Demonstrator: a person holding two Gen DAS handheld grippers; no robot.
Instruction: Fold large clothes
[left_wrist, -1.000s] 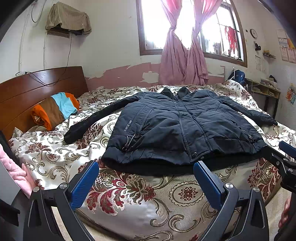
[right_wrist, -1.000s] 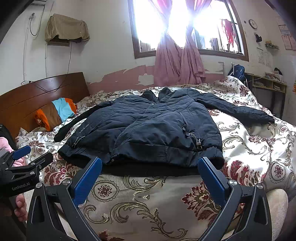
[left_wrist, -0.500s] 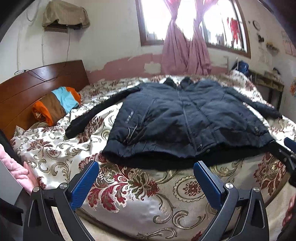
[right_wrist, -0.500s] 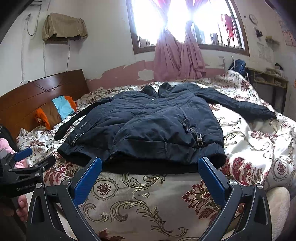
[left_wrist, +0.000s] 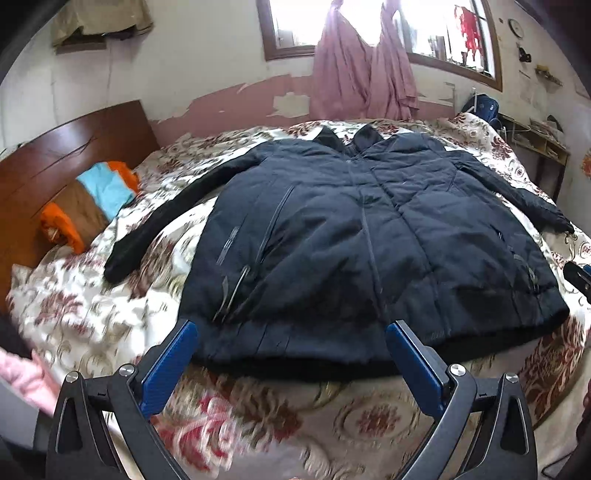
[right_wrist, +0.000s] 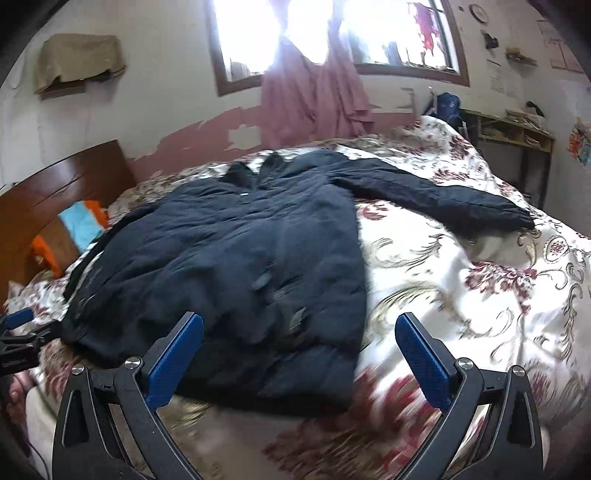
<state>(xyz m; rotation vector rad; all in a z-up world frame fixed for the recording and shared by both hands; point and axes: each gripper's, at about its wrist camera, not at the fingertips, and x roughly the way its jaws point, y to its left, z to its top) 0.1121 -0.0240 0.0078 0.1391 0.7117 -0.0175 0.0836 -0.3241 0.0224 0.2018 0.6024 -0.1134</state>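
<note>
Nearest lens, left tool (left_wrist: 291, 350) spread apart, empty, at jacket (left_wrist: 362, 251) hem. Right tool (right_wrist: 299, 345) likewise spread, empty, left finger over hem corner. Ahead of both, jacket flat on floral bed (right_wrist: 461, 280), sleeves out sideways. Beyond, headboard (left_wrist: 55, 162), pink curtain (left_wrist: 362, 70), window.

Navy jacket (left_wrist: 369, 240); cream bedspread (right_wrist: 461, 295), maroon florals.
</note>
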